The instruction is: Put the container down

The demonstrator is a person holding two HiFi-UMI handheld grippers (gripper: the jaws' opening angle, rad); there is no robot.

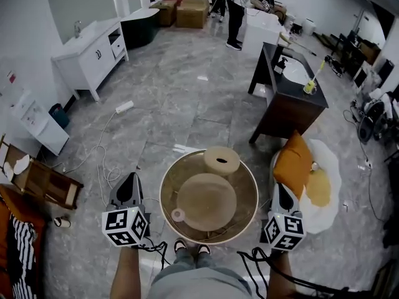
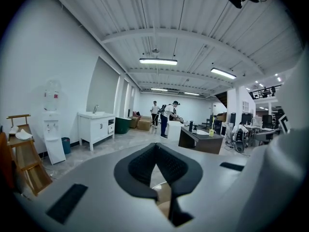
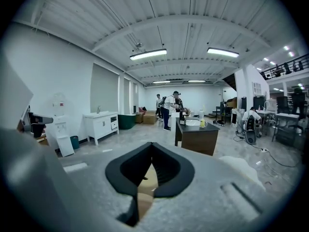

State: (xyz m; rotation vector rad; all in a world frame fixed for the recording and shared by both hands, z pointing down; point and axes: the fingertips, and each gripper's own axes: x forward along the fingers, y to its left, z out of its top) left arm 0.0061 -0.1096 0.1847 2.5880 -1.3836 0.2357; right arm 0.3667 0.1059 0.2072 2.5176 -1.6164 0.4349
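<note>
The container (image 1: 221,160) is seen standing upright on the round desk (image 1: 164,199), ahead of both claws and between them, so the setting-down is judged done or nearly done. The left claw (image 1: 129,178) is held beside the desk's left rim with its jaws brought together, and nothing is gripped or touched by them. The right claw (image 1: 282,185) is held at the right rim, likewise shut and empty, with the container well apart from it. Nearer the claws, a round beige disc (image 1: 206,202) is laid mid-desk. Next, little beyond drawing both claws clear is called for.
</note>
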